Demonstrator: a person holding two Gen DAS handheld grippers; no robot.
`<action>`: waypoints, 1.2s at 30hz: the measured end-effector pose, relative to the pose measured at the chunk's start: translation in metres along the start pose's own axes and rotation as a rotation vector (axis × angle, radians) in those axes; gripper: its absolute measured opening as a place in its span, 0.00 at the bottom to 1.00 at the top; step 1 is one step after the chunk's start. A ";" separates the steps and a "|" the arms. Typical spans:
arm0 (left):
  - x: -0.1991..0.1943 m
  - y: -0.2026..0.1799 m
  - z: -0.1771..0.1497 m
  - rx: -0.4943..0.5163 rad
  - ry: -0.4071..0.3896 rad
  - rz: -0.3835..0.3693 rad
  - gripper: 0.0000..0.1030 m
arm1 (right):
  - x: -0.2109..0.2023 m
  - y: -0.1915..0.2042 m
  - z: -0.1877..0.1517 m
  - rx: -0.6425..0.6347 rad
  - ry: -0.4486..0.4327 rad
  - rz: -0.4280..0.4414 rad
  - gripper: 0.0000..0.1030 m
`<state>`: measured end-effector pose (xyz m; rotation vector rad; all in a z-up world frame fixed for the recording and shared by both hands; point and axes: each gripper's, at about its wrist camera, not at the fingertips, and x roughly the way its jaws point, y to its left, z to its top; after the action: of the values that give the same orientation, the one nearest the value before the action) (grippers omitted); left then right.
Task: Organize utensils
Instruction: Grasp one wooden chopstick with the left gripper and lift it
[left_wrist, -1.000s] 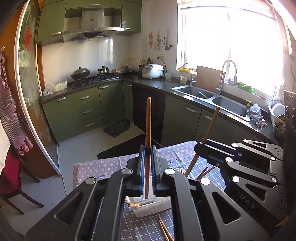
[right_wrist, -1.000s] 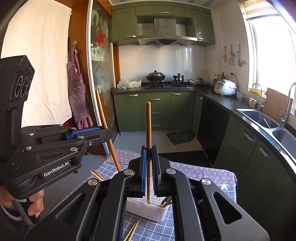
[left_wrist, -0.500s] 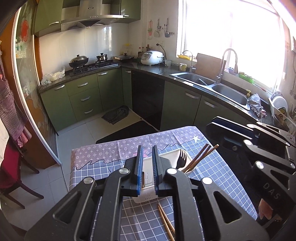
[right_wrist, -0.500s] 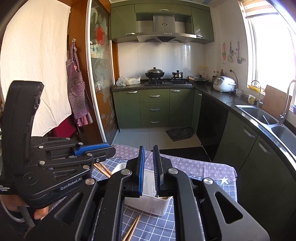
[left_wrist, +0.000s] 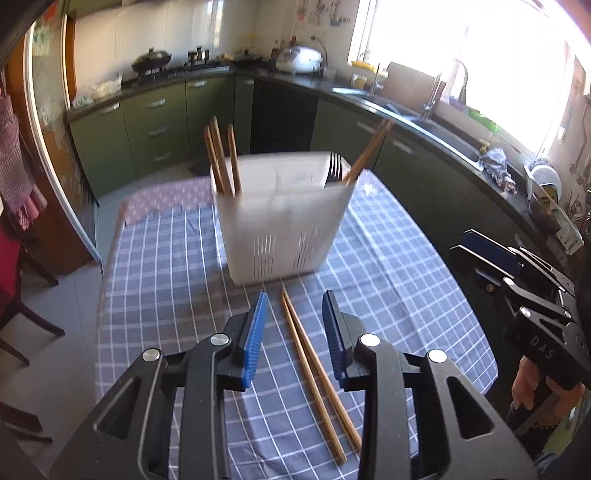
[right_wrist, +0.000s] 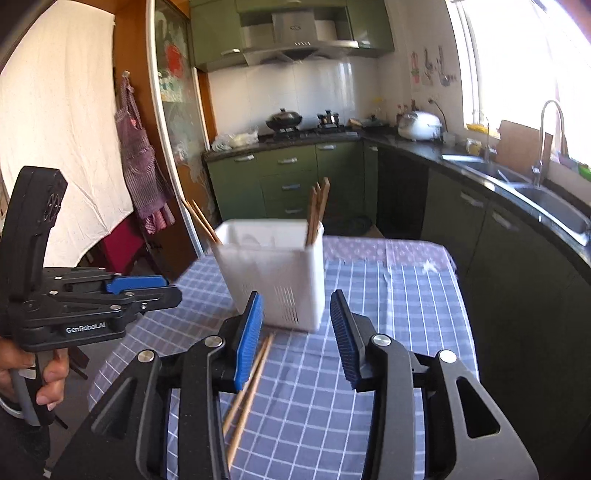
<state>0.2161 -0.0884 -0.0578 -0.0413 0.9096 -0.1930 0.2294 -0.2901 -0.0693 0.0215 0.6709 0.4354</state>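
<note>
While both tools hang low over the desk (left_wrist: 406, 258), each stands partly open with nothing between its pads, and each has just been opening. Nearest in the left wrist view, the left tool (left_wrist: 295, 325) spreads its blue pads (left_wrist: 255, 332) to either side of a pair of chopsticks (left_wrist: 314, 373) lying flat on the checked cloth (left_wrist: 166, 277); the pads are clear of the sticks and do not touch them. From the right wrist view the right tool (right_wrist: 299, 332) hovers over bare cloth, and the same pair lies just left of its left pad, partly hidden behind that finger.

Off to the right in the left view, the right tool shows side-on with a hand (left_wrist: 528, 391) around its grip. In the right view the left tool appears at the left edge, likewise held by a hand (right_wrist: 48, 380).

Just past the far tips of the lying pair stands a white caddy (left_wrist: 284, 229), upright on the cloth. Three chopsticks (left_wrist: 221, 158) stand in its left end as the left view shows it; two more (left_wrist: 369, 147) lean out of the right end, beside dark fork tines (left_wrist: 334, 166).

Beyond the desk run green cabinets (right_wrist: 288, 181), a stove with a wok (right_wrist: 284, 120), a rice cooker (right_wrist: 421, 125) and a sink (right_wrist: 554, 199) under the window.
</note>
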 end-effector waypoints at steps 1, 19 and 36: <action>0.015 0.003 -0.009 -0.020 0.043 -0.002 0.29 | 0.009 -0.006 -0.011 0.016 0.031 -0.019 0.37; 0.118 -0.009 -0.035 -0.085 0.238 0.048 0.17 | 0.051 -0.051 -0.061 0.132 0.153 -0.007 0.39; 0.145 -0.020 -0.028 -0.069 0.275 0.090 0.14 | 0.050 -0.058 -0.067 0.166 0.158 0.028 0.41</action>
<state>0.2781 -0.1336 -0.1857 -0.0386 1.1897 -0.0840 0.2460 -0.3305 -0.1608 0.1552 0.8622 0.4096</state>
